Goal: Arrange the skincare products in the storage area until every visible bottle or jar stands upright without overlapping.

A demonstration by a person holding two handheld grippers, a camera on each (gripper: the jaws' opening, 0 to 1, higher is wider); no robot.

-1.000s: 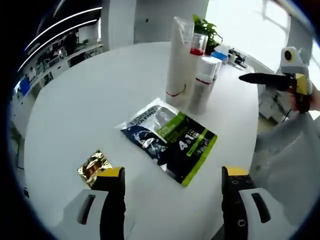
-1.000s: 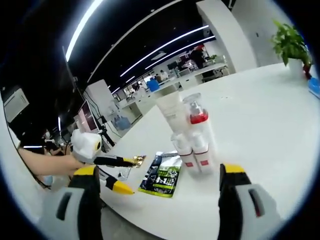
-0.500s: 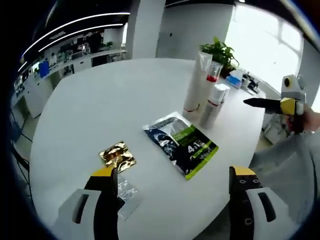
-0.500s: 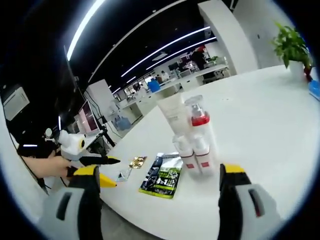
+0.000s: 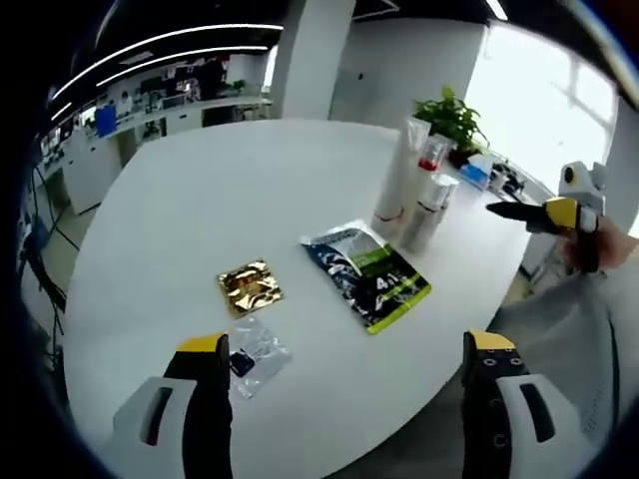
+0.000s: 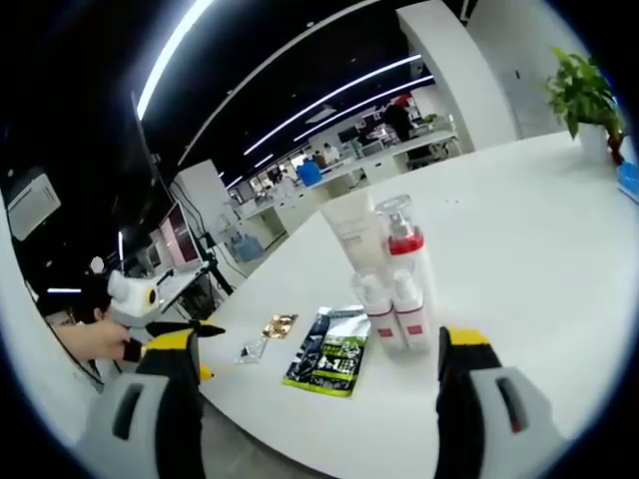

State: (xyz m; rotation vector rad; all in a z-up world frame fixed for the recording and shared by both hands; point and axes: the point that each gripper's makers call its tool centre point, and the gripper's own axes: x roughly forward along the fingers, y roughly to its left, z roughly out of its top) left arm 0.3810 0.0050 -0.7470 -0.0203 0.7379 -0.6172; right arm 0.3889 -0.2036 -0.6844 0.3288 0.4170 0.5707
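left gripper view has my left tool [image 5: 339,349] wide open, empty, above the desk [image 5: 180,210] edge; my right tool [image 6: 315,344] likewise. bottles [image 6: 394,289] stand clustered, probably touching. reaching past the sachets [image 5: 367,282] could topple the tall tube [image 5: 397,178].

Bright and even on the white table [image 5: 190,200], lit by ceiling light strips [image 6: 329,95] and blown-out window [image 5: 559,110] glare; faint soft shadows under the bottles [image 6: 394,289]; strong fisheye bending at the edges; slightly soft focus throughout, background dimmer.
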